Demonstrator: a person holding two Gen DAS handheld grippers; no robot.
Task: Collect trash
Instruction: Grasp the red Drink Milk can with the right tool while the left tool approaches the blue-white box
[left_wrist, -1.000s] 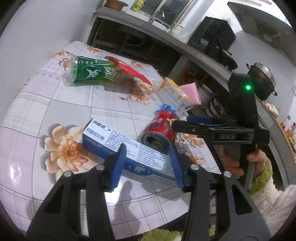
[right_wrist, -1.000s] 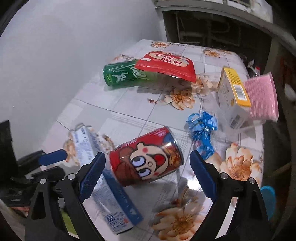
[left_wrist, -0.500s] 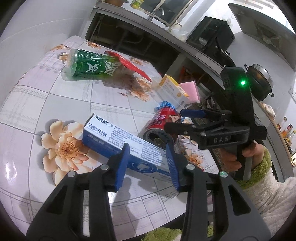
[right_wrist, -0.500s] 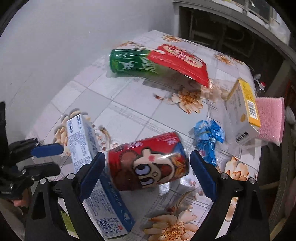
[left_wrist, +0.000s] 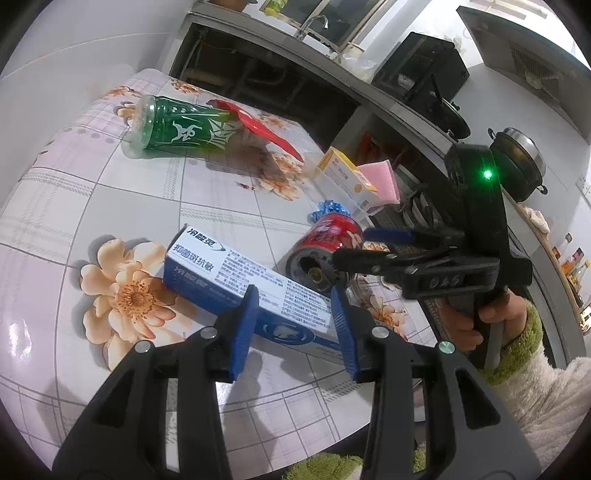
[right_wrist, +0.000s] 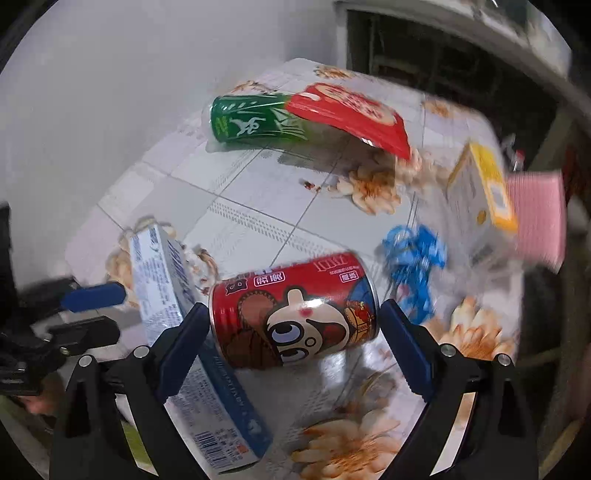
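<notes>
A blue and white toothpaste box (left_wrist: 240, 269) lies flat on the flowered table (left_wrist: 110, 203). My left gripper (left_wrist: 293, 295) hovers at its long side, jaws partly apart and spaced along the box's length, not clamping it. From the right wrist view, those left fingertips (right_wrist: 110, 295) stop just short of the toothpaste box (right_wrist: 159, 288). A red cartoon can (right_wrist: 295, 325) lies on its side between the wide pads of my right gripper (right_wrist: 293, 314), with a narrow gap at each end. The left view shows the red can (left_wrist: 332, 236) with my right gripper (left_wrist: 351, 243) straddling it.
Farther back lie a green bottle (left_wrist: 177, 129) and a red snack packet (left_wrist: 266, 129). A blue crumpled wrapper (left_wrist: 328, 208), a yellow and white carton (left_wrist: 343, 177) and a pink sponge (left_wrist: 380, 177) sit near the table's right edge. A kitchen counter with a pot (left_wrist: 517, 155) stands behind.
The left jaws narrowed a little over the toothpaste box, which stayed put. The right gripper came closer, so the red can now fills the space between its pads.
</notes>
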